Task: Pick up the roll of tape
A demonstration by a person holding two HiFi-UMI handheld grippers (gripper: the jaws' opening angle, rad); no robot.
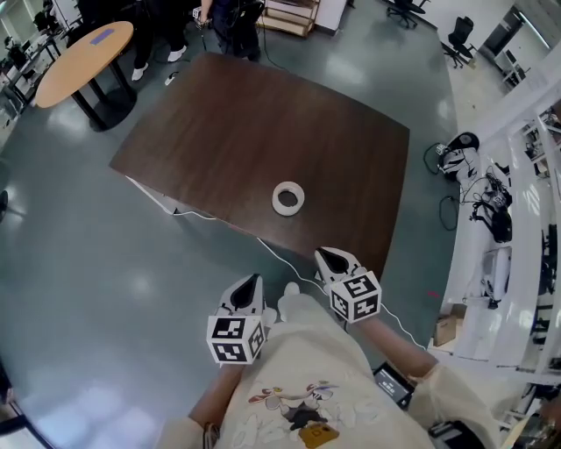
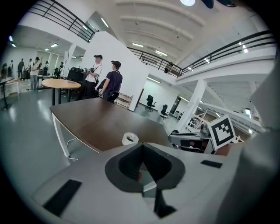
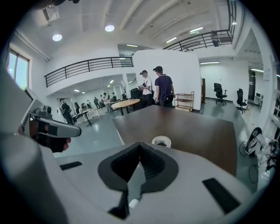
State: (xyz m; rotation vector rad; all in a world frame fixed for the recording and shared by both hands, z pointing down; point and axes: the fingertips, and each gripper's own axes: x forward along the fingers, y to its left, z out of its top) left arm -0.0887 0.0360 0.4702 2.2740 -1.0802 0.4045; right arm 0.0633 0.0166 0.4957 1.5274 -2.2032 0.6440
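A white roll of tape [image 1: 287, 198] lies flat on the dark brown table [image 1: 263, 123], close to its near edge. Both grippers hover short of that edge, over the floor and apart from the roll. My left gripper [image 1: 252, 282] is shut with nothing in it, below and to the left of the roll. At the roll's lower right, my right gripper [image 1: 330, 257] is shut and empty too. The left gripper view has the tape [image 2: 130, 138] just past the closed jaws of that gripper [image 2: 142, 145]. The tape [image 3: 161, 141] likewise sits beyond the right gripper [image 3: 140, 144].
A white cable [image 1: 285, 267] trails across the floor under the table's near edge. A round wooden table [image 1: 83, 61] stands at the far left, with people [image 1: 228, 17] behind the brown table. White benches with equipment [image 1: 517, 219] line the right side, and a bag [image 1: 456, 153] lies beside them.
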